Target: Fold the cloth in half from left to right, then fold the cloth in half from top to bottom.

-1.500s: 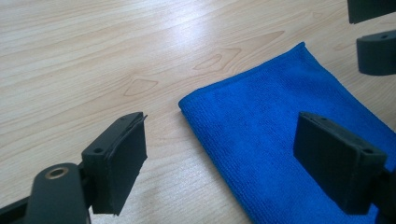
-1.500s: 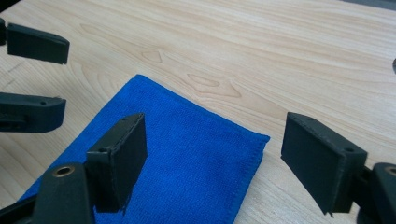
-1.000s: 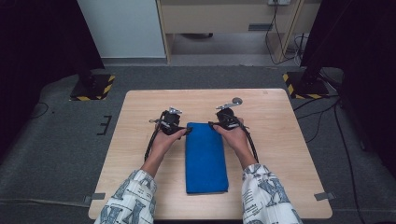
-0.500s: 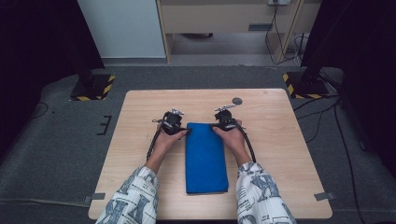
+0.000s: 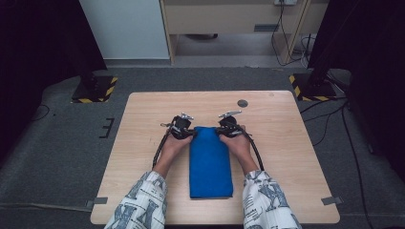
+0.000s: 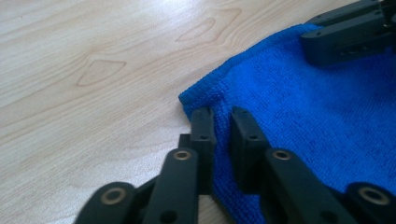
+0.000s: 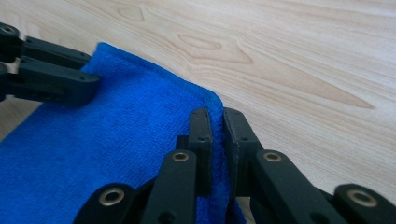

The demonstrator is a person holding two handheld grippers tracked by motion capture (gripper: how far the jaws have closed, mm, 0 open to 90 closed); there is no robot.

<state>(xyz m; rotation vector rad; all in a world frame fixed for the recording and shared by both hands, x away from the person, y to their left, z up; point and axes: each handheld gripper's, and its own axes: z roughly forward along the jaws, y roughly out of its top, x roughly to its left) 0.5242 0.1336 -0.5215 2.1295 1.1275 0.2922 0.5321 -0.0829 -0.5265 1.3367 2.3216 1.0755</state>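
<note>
High view: blue folded towel point(image 5: 210, 162) flat, long rectangle; left hand-held gripper point(image 5: 190, 133), right hand-held gripper point(image 5: 220, 132) just clamped far corners.

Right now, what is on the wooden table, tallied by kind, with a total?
Blue cloth: 1, folded, lying lengthwise on the table.
Handheld grippers: 2, the left gripper and the right gripper, each with its jaws closed on a far corner of the cloth.
Dark round spot in the tabletop: 1.
Total: 4
</note>
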